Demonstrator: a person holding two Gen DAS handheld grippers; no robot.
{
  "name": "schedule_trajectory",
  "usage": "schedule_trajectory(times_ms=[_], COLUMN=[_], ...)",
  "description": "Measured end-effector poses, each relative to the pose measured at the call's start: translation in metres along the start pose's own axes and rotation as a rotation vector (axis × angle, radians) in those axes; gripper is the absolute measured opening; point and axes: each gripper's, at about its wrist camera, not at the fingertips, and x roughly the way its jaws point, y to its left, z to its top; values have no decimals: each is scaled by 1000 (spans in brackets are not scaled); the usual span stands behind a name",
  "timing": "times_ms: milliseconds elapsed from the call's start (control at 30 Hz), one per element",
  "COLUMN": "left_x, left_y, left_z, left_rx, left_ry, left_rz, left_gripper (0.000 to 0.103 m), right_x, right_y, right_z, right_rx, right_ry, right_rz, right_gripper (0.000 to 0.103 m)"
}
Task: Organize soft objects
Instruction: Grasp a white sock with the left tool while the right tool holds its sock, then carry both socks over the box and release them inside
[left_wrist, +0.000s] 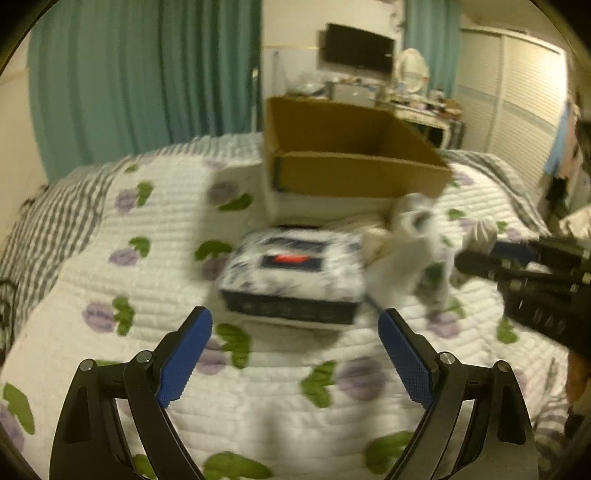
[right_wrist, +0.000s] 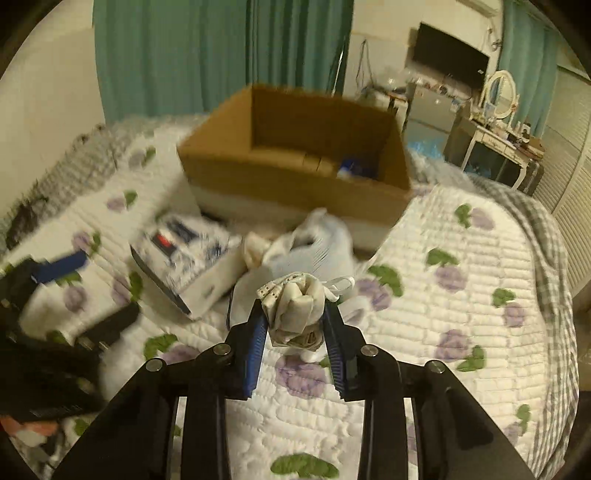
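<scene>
My right gripper is shut on a bunched cream cloth, held just above the flowered quilt. Beyond it lies a heap of white soft garments in front of an open cardboard box that holds a blue item. In the left wrist view, my left gripper hangs open and empty just short of a blue-and-white patterned soft pack. The garment heap is right of that pack, the box behind it. The right gripper with the cloth comes in from the right.
The bed fills both views, with a grey striped blanket along its edges. Teal curtains hang behind it. A cluttered dresser with an oval mirror, a wall screen and a louvred wardrobe stand beyond.
</scene>
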Motion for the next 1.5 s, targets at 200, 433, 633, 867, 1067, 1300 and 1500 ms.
schedule_trajectory(times_ms=[200, 433, 633, 867, 1067, 1300, 1500], left_x=[3, 30, 65, 95, 88, 39, -13], left_y=[-47, -91, -108, -118, -106, -91, -71], left_z=[13, 32, 43, 51, 49, 51, 65], left_rx=[46, 91, 92, 102, 71, 54, 60], left_ry=[-6, -6, 24, 38, 58, 13, -66], left_rz=[-54, -126, -160, -143, -181, -213, -231], left_gripper=[91, 81, 73, 46, 39, 39, 39], right_x=[-20, 4, 26, 31, 26, 11, -10], right_y=[-29, -70, -97, -104, -100, -95, -93], right_z=[31, 22, -1, -7, -7, -8, -5], right_rx=[-8, 54, 124, 151, 153, 157, 171], right_ry=[-41, -12, 57, 72, 49, 8, -40], right_rz=[-60, -58, -58, -37, -14, -8, -15], right_gripper=[30, 30, 30, 30, 30, 30, 30])
